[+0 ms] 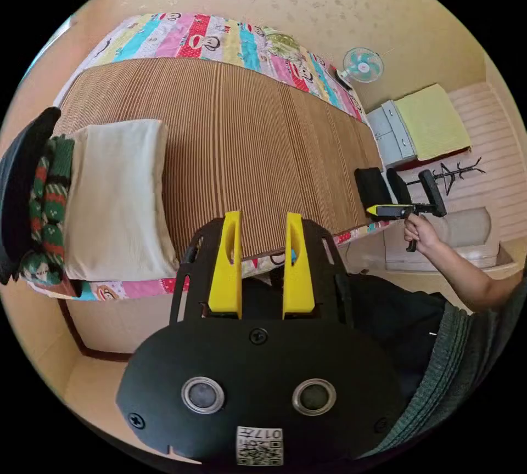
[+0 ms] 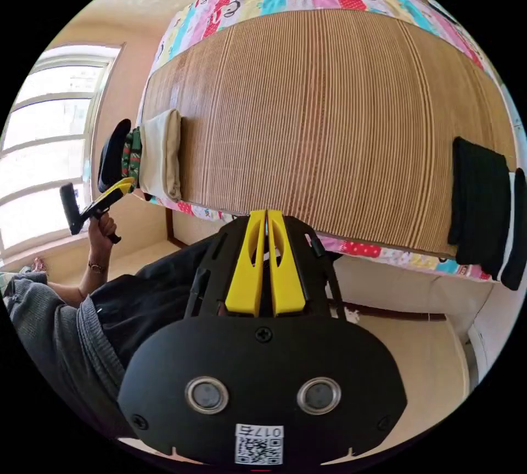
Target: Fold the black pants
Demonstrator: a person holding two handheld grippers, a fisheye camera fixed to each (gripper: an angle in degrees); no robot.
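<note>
Yellow fingers (image 1: 232, 263) of the left gripper (image 1: 263, 219) stand apart with nothing between them, held above the near edge of the bed. On the right gripper (image 2: 267, 216) the yellow fingers (image 2: 247, 265) are pressed together, tips touching, gripping nothing; they too hang over the bed's near edge. In the left gripper view the right gripper shows to the side in the person's hand (image 1: 420, 230), its jaws closed; in the right gripper view the left gripper sits in the other hand (image 2: 99, 221), near the window.

A brown ribbed bamboo mat (image 1: 247, 134) covers the bed, over a colourful striped cartoon-print sheet (image 1: 219, 38). At one end of the mat lies a folded cream garment (image 1: 118, 194), beside a green and red patterned knit (image 1: 49, 210). The folded black pants (image 2: 480, 210) rest at the opposite end of the mat, well apart from both grippers. A small fan (image 1: 362, 64) stands against the far wall.
</note>
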